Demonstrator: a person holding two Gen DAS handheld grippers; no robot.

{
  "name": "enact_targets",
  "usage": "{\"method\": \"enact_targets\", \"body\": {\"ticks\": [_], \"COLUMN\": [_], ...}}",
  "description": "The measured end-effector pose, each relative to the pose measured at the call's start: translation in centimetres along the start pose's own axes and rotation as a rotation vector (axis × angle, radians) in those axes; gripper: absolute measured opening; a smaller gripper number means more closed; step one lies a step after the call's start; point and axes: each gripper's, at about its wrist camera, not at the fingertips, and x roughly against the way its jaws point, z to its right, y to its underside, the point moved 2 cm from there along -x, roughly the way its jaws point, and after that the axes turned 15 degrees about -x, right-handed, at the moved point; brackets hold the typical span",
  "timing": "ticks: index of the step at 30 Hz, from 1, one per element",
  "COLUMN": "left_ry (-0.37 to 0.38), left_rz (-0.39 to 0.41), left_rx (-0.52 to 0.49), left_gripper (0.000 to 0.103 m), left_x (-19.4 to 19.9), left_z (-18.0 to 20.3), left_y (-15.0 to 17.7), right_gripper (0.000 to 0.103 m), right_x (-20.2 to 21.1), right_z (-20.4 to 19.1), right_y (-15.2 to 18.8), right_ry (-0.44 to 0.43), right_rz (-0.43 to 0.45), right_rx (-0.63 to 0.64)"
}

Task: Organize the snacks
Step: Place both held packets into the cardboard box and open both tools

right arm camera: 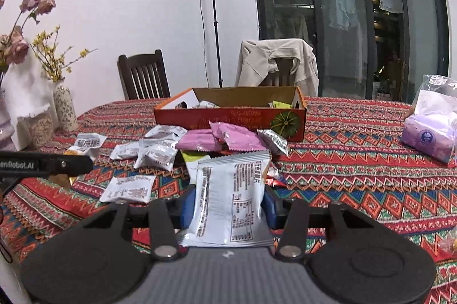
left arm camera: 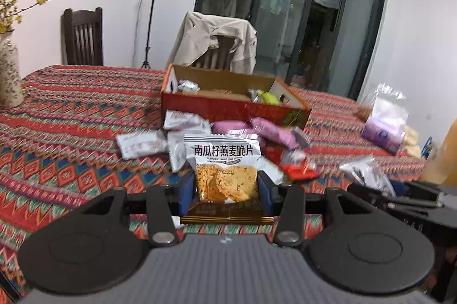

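Left gripper (left arm camera: 227,184) is clamped on an oat crisp pack (left arm camera: 225,169), blue pads pressing both sides, pack upright and front-facing, lifted above the table (left arm camera: 71,115). Right gripper (right arm camera: 228,204) is closed on a white pack (right arm camera: 231,198), back label facing the camera, also held upright off the table

Beyond the left gripper: a loose pile of white sachets (left arm camera: 142,144) and pink packs (left arm camera: 257,129) lying on the patterned cloth, a red pack (left arm camera: 300,169) just right of the held one. Behind the pile sits an open red box (left arm camera: 234,107) with a few snacks inside, one yellow. Pile touches the front wall of the box

Right view shows the same pile: white sachets (right arm camera: 157,152) spread left, pink packs against the box (right arm camera: 228,115) front, one silver pack (right arm camera: 274,141) leaning by the box's green emblem. Left gripper's black arm pokes in at the left edge

Further out: purple tissue bag (right arm camera: 431,132) at the table's right side, well apart from the pile; vase (right arm camera: 64,104) with yellow sprigs at far left. Two chairs behind the table, one (right arm camera: 280,64) draped with a beige jacket, lamp stand (right arm camera: 212,18) against the wall, dark glass doors on the right
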Motion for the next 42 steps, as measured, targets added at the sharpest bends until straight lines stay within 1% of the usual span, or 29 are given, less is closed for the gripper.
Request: {"method": "enact_targets", "body": {"ticks": [3,7,10,11,14,17,21,23,24,26,28,29,32,33,34,35,36,39,40,42], "left_ry": [0.017,-0.008,0.007,0.005,0.004,-0.004,0.039,0.040,0.043,0.046,0.045,0.042,0.028,0.023,0.024,0.029,0.036,0.066,0.065,0.057], "left_rz": [0.032,0.048,0.055,0.047,-0.015,-0.066,-0.127,-0.174,-0.195,-0.242,-0.280,-0.299,-0.358,-0.380,-0.392,-0.395,-0.393,-0.383,-0.376,-0.351], "left_rx": [-0.010,-0.055,-0.071,-0.063,-0.042,-0.021,-0.012,0.000,-0.002,0.005,0.001,-0.015,-0.023,-0.014,-0.002,0.008,0.017,0.038,0.038,0.028], "left_gripper": [0.046,0.046,0.046,0.047,0.047,0.047,0.046,0.046,0.046,0.047,0.047,0.047,0.047,0.050,0.054,0.058,0.060,0.071,0.072,0.072], "left_x": [-1.6,-6.0,-10.4,-11.8,-17.1,-21.7,-28.0,-31.7,-33.3,-36.4,-39.1,-40.2,-43.0,-43.8,-44.3,-44.7,-44.8,-44.4,-43.9,-42.2], "left_z": [-1.2,-3.0,-4.7,-5.3,-7.2,-8.8,-9.8,-10.1,-10.1,-10.0,-9.9,-9.7,-9.6,-9.8,-10.1,-10.3,-10.5,-11.0,-11.2,-11.9], "left_y": [-2.4,-6.7,-10.0,-10.8,-12.7,-14.2,-16.4,-17.4,-17.8,-18.3,-18.4,-18.5,-18.1,-17.9,-17.6,-17.5,-17.5,-17.7,-17.9,-18.3], "right_gripper": [0.046,0.046,0.046,0.046,0.046,0.046,0.046,0.046,0.046,0.047,0.047,0.047,0.047,0.048,0.050,0.052,0.054,0.056,0.058,0.061], "right_x": [-0.6,-3.3,-6.2,-7.5,-11.4,-16.2,-23.9,-28.4,-30.4,-34.8,-38.2,-39.5,-42.9,-44.0,-44.7,-45.4,-46.0,-46.1,-45.7,-44.4], "right_z": [0.2,0.5,0.6,0.7,0.7,0.7,0.7,0.9,1.0,1.4,1.8,1.9,1.9,1.9,1.8,1.9,1.9,2.2,2.3,2.5], "right_y": [-1.7,-5.5,-8.9,-10.2,-13.2,-15.9,-18.9,-20.2,-20.7,-21.6,-22.4,-22.6,-22.5,-22.4,-22.2,-22.0,-21.8,-21.7,-21.8,-22.3], "right_ry": [-0.029,-0.088,-0.111,-0.122,-0.143,-0.114,-0.061,-0.009,0.008,0.017,0.023,0.033,0.086,0.105,0.124,0.147,0.162,0.159,0.147,0.124], "right_rz": [0.019,0.027,0.035,0.036,0.020,-0.002,-0.066,-0.113,-0.146,-0.243,-0.307,-0.338,-0.405,-0.424,-0.434,-0.438,-0.439,-0.430,-0.417,-0.399], "right_rx": [0.005,0.004,0.012,0.011,0.011,0.032,0.067,0.078,0.077,0.052,0.016,0.013,0.021,0.026,0.029,0.034,0.037,0.021,0.015,0.001]}}
